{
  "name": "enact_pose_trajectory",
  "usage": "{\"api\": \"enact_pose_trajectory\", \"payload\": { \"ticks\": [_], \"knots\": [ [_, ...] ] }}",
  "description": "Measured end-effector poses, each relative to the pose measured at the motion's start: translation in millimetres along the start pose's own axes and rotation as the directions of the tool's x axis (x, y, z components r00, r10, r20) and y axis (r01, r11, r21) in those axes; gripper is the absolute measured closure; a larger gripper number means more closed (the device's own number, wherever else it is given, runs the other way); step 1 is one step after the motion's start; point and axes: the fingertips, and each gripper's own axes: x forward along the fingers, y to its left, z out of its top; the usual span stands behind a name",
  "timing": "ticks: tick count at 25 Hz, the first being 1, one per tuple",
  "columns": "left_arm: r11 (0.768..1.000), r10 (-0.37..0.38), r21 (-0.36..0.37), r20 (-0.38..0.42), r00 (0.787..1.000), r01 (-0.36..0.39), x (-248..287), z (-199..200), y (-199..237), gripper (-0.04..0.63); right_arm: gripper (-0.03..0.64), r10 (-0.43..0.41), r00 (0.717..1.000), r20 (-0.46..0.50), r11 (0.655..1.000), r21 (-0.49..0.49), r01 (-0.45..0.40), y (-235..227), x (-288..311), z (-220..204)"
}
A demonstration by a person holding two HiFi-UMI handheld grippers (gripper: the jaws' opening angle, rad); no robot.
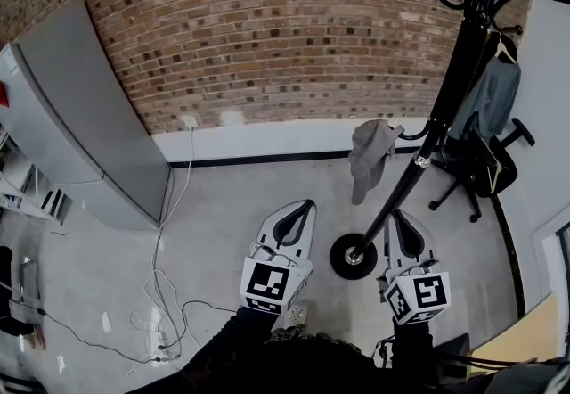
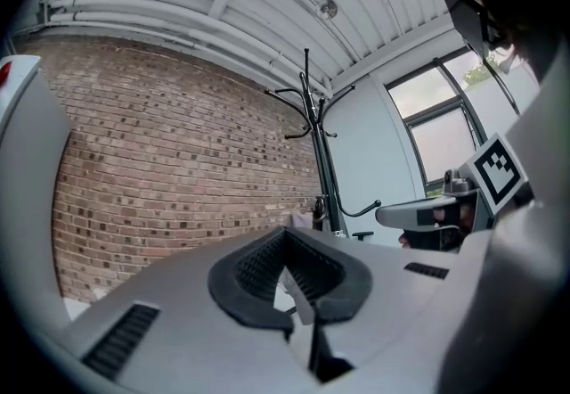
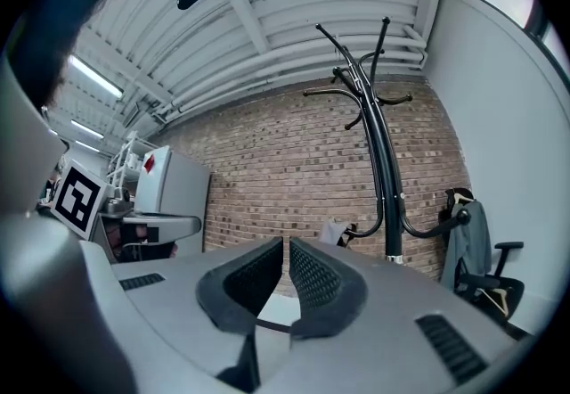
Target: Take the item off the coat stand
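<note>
We hold both grippers low over the floor (image 1: 223, 205), facing the black coat stand (image 1: 445, 98), whose round base sits between them. The left gripper (image 1: 310, 202) has its jaws closed, the dark pads meeting at the tip with nothing between them, as the left gripper view (image 2: 285, 232) shows. The right gripper (image 1: 398, 214) is also closed, its pads drawn together to a thin slit and empty in the right gripper view (image 3: 286, 242). The grey cap (image 1: 370, 156) hangs on a low hook of the stand, on the pole's left side, in front of the brick wall (image 1: 267, 27). In the head view it sits beyond both grippers and between their tips from side to side, well apart from each. In the right gripper view the cap (image 3: 337, 232) shows just above and right of the jaw tips, left of the pole. A grey jacket (image 1: 494, 98) hangs to the pole's right, above an office chair (image 1: 485, 169).
</note>
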Motion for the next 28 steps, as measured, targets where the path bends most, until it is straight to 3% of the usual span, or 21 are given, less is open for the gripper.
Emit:
{"api": "enact_pose_trajectory", "payload": {
  "ticks": [11,21,28],
  "knots": [
    [0.997,-0.069,-0.019,0.015,0.997,0.07,63,-3,56,0.589,0.604,-0.077,0.997,-0.013,0.997,-0.008,0.077,-14,68,-1],
    [0.991,-0.13,-0.037,-0.001,0.992,0.129,100,-18,61,0.589,0.604,-0.126,0.991,-0.042,0.992,0.003,0.126,-28,83,-16],
    [0.992,-0.118,-0.033,-0.011,0.993,0.118,118,-18,57,0.589,0.604,-0.117,0.992,-0.052,0.993,0.018,0.118,-48,92,-21]
  ]
}}
